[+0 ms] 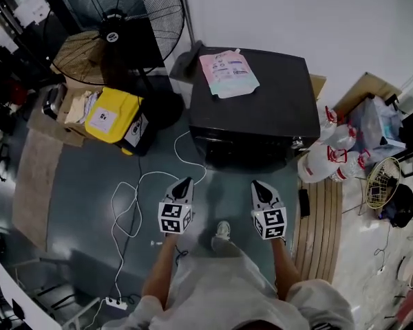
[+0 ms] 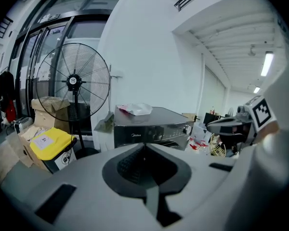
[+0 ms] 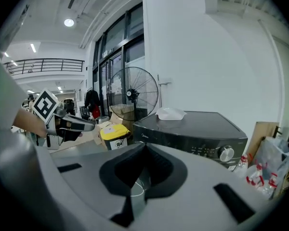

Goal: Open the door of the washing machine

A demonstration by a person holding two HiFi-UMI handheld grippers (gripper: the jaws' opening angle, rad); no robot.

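We face the washing machine [image 1: 251, 108] just ahead of both claws: a squat black box with a glossy flat top and a silver knob [image 3: 226, 153] on its front panel. A big fan [image 1: 117, 19] stands beyond our left claw [image 1: 185, 182]. A pink pouch [image 1: 227, 73] lies on the machine's top. Left claw and right claw [image 1: 257, 185] are each pressed together, pinching nothing.

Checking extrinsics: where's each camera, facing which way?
Head view: on the person's head, steeply down onto washing machine; forearms, left hand-held gripper, right hand-held gripper show.
Left gripper view: on left hand-held gripper, facing washing machine front; shut jaws show.
Right gripper view: on right hand-held gripper, facing washing machine front; shut jaws show.
Shared: washing machine, fan.
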